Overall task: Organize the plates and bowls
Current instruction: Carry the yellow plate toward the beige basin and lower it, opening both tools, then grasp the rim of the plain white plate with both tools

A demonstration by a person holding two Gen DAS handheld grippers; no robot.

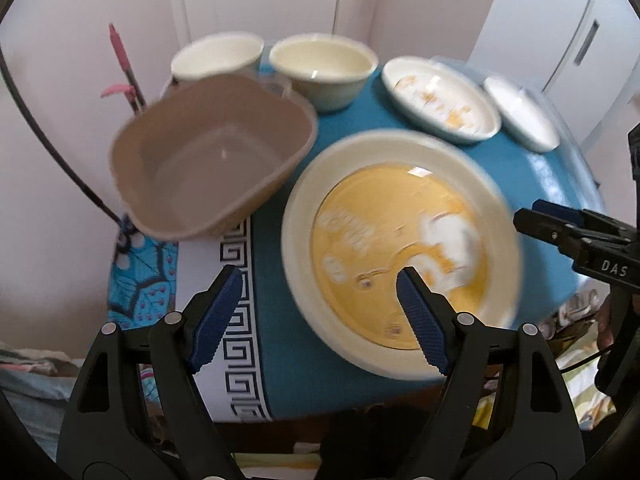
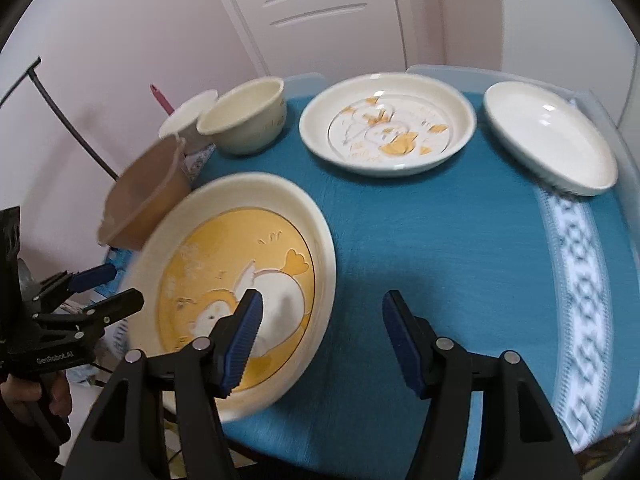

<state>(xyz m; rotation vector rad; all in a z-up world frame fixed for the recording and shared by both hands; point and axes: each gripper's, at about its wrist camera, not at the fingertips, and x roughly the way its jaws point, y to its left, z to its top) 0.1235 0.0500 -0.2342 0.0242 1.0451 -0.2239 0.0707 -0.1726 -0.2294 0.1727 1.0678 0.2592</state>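
The yellow plate (image 2: 240, 280) lies flat on the teal tablecloth (image 2: 440, 260), just beside the tan tub (image 1: 208, 160). The left gripper (image 1: 320, 312) straddles its near rim, the right gripper (image 2: 324, 340) its right rim; both gape, gripping nothing.

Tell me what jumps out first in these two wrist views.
The big yellow plate with a cartoon print dominates, lying at the near edge of the blue tablecloth, with both grippers open over it: left gripper, right gripper. Behind it sit a brown tub at the left edge, two cream bowls at the back, and two white plates to the right.
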